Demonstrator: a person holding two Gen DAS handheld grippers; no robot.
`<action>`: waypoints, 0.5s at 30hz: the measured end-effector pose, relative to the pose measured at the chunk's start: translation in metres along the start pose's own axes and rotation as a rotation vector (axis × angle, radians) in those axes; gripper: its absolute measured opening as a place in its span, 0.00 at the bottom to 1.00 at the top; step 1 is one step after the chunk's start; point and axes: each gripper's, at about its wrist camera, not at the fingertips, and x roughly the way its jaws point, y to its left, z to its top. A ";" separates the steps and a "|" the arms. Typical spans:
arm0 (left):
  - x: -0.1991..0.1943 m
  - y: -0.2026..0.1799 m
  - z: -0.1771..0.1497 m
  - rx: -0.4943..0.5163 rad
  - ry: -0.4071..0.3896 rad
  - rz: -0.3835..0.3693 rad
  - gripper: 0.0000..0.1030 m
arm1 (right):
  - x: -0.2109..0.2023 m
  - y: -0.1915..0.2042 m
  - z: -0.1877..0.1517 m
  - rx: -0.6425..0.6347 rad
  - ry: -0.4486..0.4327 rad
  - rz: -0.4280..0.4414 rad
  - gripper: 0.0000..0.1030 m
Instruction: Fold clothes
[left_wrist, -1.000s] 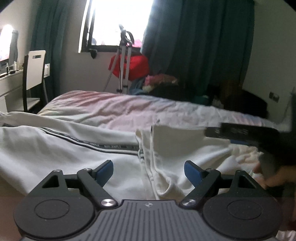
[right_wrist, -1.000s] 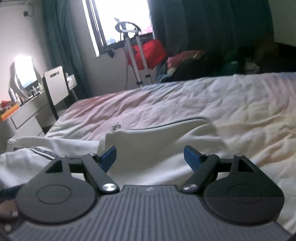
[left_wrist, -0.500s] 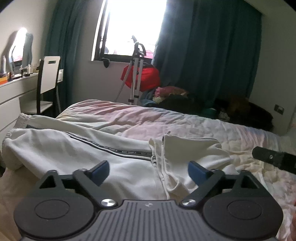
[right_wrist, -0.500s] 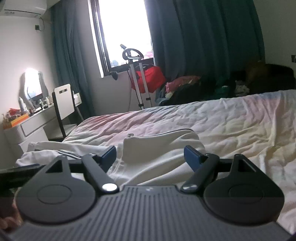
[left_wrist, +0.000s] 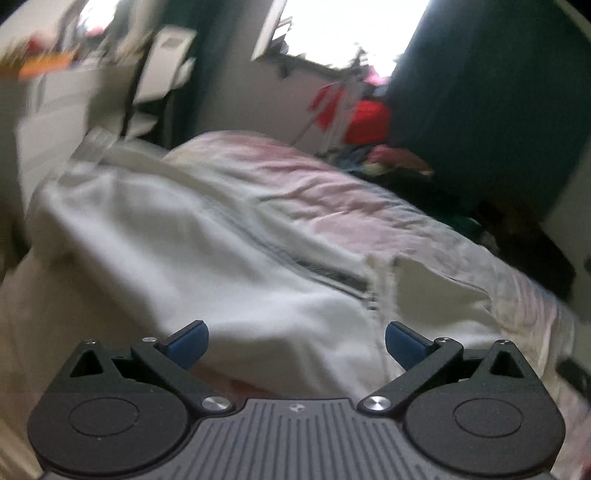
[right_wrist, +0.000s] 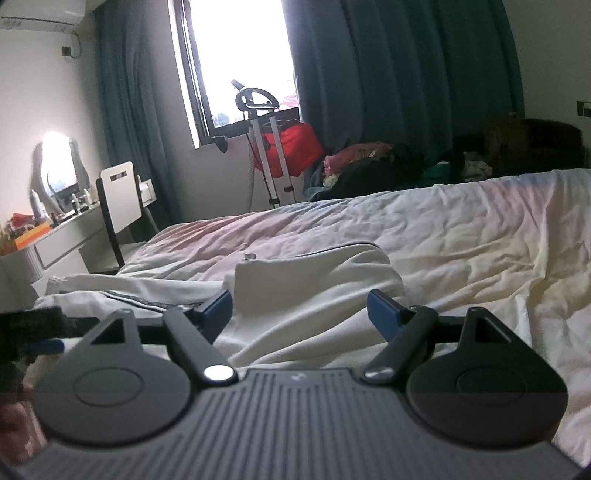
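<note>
A white zip-up jacket (left_wrist: 207, 258) lies spread on the bed (left_wrist: 314, 184), its dark zipper (left_wrist: 332, 275) running toward a folded-over part at the right. My left gripper (left_wrist: 296, 341) hovers over the jacket's near edge. Its jaws are opening and nothing is between the blue pads. The left wrist view is blurred and tilted. In the right wrist view, my right gripper (right_wrist: 300, 308) stands open above the jacket's folded part (right_wrist: 314, 291), apart from the cloth. The left gripper (right_wrist: 33, 332) shows as a dark shape at the left edge.
A white chair (right_wrist: 118, 199) and a desk (right_wrist: 59, 243) with a lit mirror stand left of the bed. A metal stand with a red bag (right_wrist: 291, 147) is under the window. Piled clothes (right_wrist: 369, 166) lie by the dark curtains. Rumpled sheet (right_wrist: 480, 240) stretches to the right.
The left gripper has swung left along the jacket and rolled, so its view tilts and blurs, and its jaws have spread wider. The right gripper drew back earlier and now holds still.
</note>
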 end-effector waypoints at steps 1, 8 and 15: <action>0.002 0.013 0.006 -0.063 0.027 0.022 1.00 | 0.000 0.000 0.000 0.006 0.001 0.004 0.79; 0.031 0.105 0.037 -0.556 0.199 -0.061 1.00 | 0.011 -0.005 -0.005 0.039 0.044 0.016 0.79; 0.064 0.160 0.050 -0.781 0.100 -0.041 0.95 | 0.037 -0.004 -0.018 0.081 0.138 0.005 0.79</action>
